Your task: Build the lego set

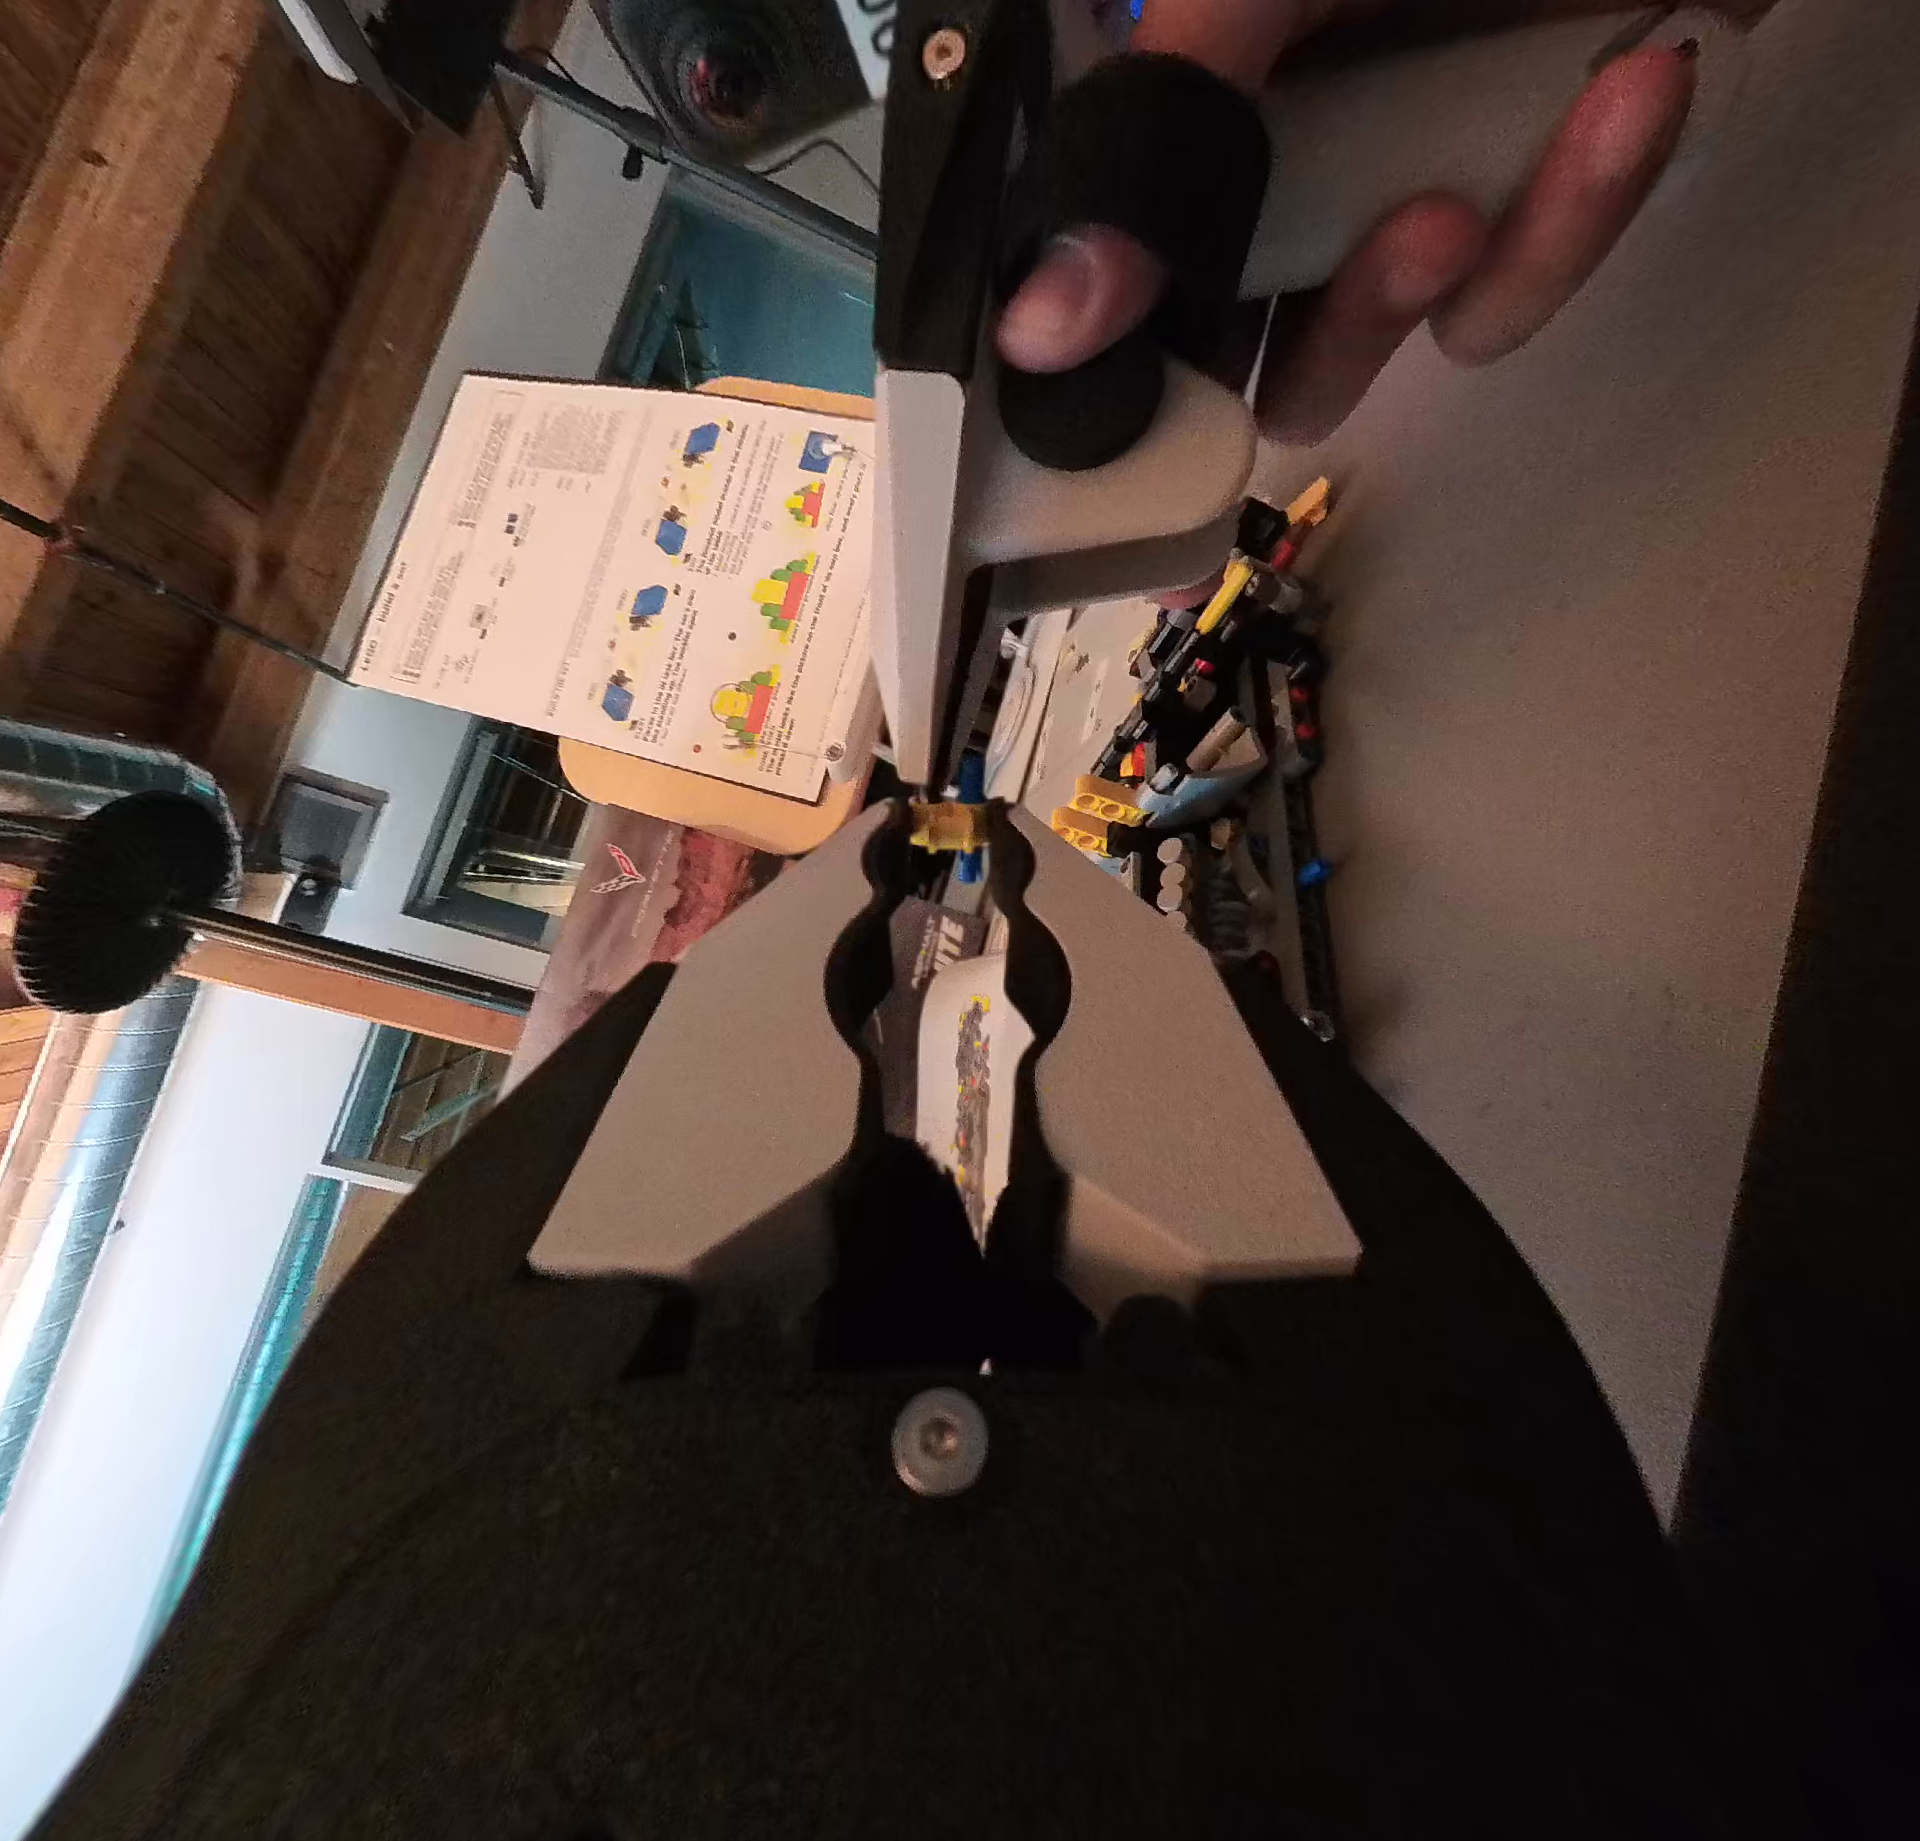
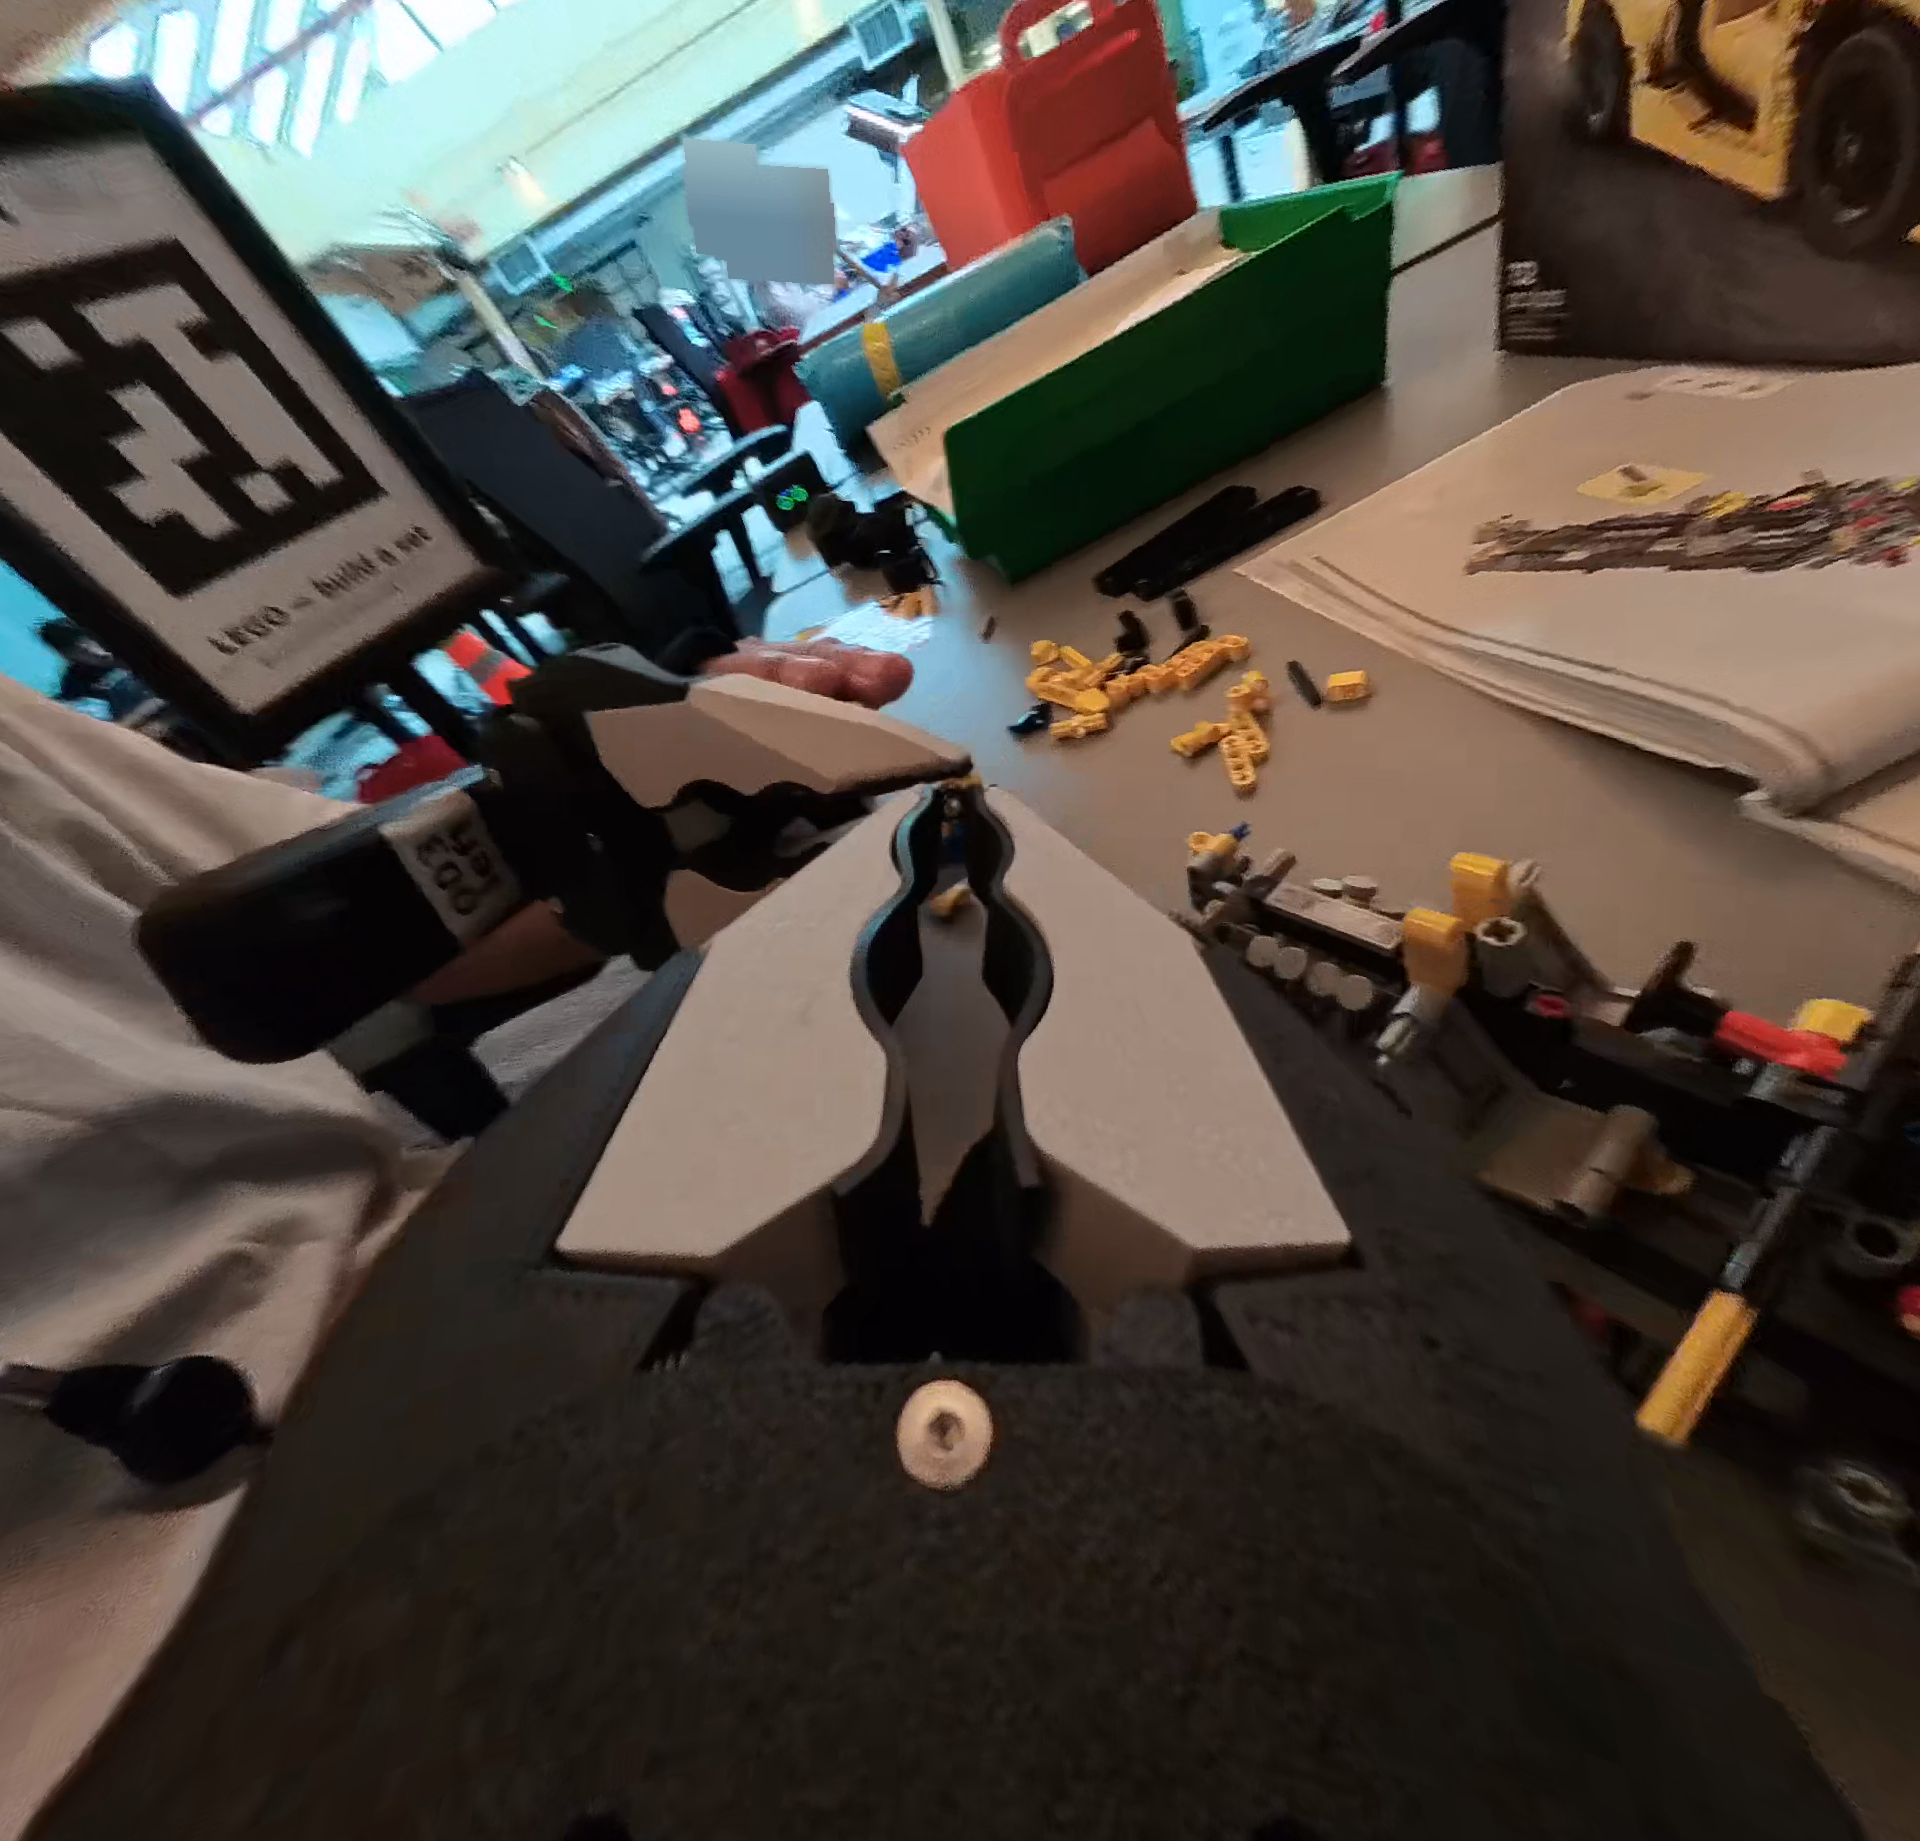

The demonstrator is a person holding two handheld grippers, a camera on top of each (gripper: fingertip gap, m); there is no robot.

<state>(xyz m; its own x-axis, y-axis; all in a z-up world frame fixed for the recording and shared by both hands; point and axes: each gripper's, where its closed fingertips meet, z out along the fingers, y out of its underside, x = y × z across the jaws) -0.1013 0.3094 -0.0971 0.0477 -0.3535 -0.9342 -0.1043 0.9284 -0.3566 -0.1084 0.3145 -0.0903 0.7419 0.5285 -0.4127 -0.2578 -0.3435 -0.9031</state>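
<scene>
Small yellow piece pinched right at the tips of my left gripper, held up off the bench, with a bit of blue showing just behind it. My right gripper meets it tip to tip, coming in from above in the left wrist view; its tips are closed to a narrow gap on something tiny and dark with a touch of blue and yellow, but I cannot tell exactly what. My right hand wraps the handle, one finger through the black loop.

Below and to the right in the right wrist view lies the half-built chassis, black and grey with yellow and red connectors. Farther out on the bench, a scatter of loose yellow pieces and a few black ones. The open instruction booklet lies to the right, a green tray behind the scatter, the set's box with a yellow car at the far right. A printed sheet stands on a wooden board in the left wrist view.
</scene>
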